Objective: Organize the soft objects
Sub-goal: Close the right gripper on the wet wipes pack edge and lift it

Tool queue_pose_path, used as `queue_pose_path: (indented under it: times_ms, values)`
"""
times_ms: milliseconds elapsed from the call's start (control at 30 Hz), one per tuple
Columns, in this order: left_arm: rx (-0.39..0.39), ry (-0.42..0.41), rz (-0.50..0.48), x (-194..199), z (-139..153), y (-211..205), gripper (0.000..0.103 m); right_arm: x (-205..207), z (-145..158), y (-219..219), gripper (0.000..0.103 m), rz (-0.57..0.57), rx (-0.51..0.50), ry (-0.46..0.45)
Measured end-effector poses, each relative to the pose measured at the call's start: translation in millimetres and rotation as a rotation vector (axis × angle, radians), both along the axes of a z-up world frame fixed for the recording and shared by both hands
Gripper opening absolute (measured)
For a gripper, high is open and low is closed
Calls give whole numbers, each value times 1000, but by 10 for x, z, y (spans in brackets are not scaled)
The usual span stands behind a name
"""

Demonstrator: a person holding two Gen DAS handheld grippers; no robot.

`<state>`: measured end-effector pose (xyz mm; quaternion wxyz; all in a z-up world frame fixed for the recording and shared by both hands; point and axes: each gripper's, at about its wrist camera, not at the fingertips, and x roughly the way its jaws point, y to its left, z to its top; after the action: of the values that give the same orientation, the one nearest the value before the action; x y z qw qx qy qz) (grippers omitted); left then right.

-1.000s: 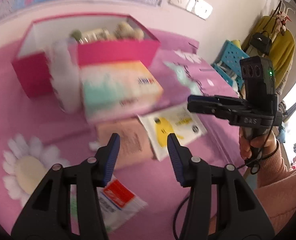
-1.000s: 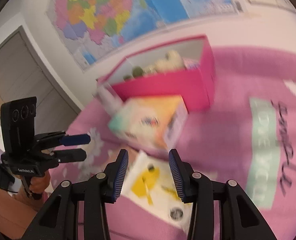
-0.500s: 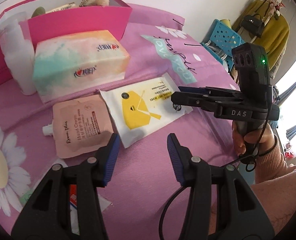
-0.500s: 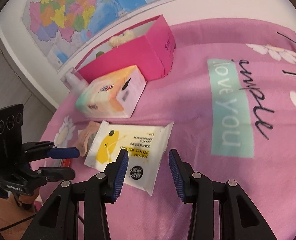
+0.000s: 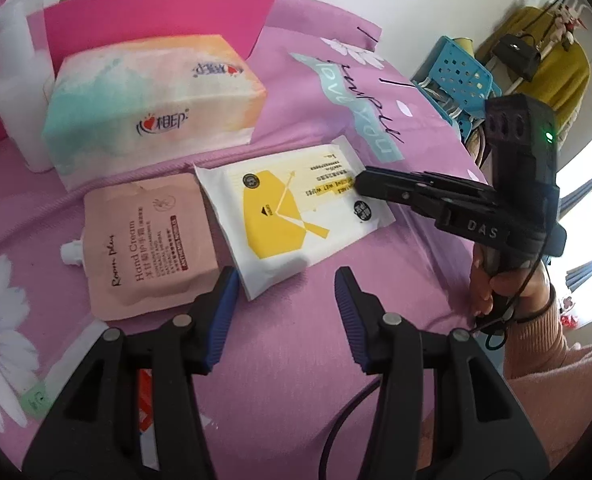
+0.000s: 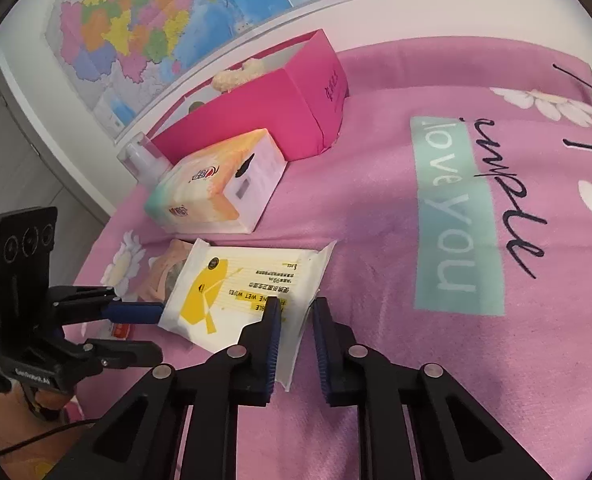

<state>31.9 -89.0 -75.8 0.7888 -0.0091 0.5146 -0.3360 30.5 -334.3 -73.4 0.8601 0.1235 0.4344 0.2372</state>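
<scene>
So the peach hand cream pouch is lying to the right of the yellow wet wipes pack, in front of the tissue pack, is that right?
Not quite. In the left wrist view, the hand cream pouch lies to the left of the wet wipes pack, not the right. Both do sit in front of the tissue pack.

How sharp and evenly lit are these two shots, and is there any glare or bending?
Left wrist view: sharp on the wet wipes pack, window at right blown out white. Right wrist view: crisp, evenly lit, wall map bowed by the fisheye, corners black.
</scene>
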Motion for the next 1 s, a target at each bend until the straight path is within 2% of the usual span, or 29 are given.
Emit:
queue_pose_path:
  times_ms: [233, 367, 533, 633, 700, 1000]
  values:
    - [-24, 18, 18, 95, -4, -36, 55, 16, 0, -65, 13, -18, 2, -2]
    - [-39, 28, 24, 118, -2, -45, 57, 40, -55, -85, 24, 3, 97, 48]
    - [-49, 30, 32, 124, -4, -46, 57, 6, -41, -54, 23, 4, 91, 34]
    - [-47, 22, 44, 99, 6, -51, 51, -9, -35, -35, 22, -1, 92, 34]
    - [-55, 23, 42, 74, 22, -54, 51, -19, -24, -34, 22, -8, 88, 31]
    - [-83, -53, 41, -53, 338, 28, 51, -49, 266, -73, 22, 8, 115, -32]
